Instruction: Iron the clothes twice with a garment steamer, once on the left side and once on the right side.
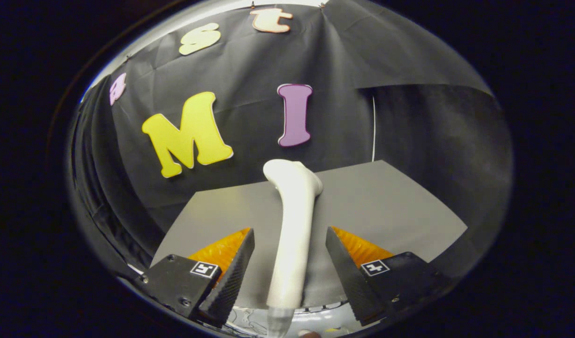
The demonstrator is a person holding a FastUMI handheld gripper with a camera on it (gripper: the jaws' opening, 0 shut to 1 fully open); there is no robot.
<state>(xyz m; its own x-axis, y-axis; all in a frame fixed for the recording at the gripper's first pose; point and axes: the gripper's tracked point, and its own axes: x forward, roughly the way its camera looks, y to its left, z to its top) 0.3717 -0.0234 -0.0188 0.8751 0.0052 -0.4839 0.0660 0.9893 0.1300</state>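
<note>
Gripper view gives us the steamer (pixel 294 225), a white wand lying on the grey table (pixel 390 206), its handle running back between our fingers and its head pointing away, beyond the tips, toward the black cloth wall (pixel 249 84). Our gripper (pixel 290 244) stands open: a clear gap shows on each side of the handle, so neither finger touches it. Orange ridged material (pixel 221 249) shows just behind both fingers. We cannot tell what it is.
</note>
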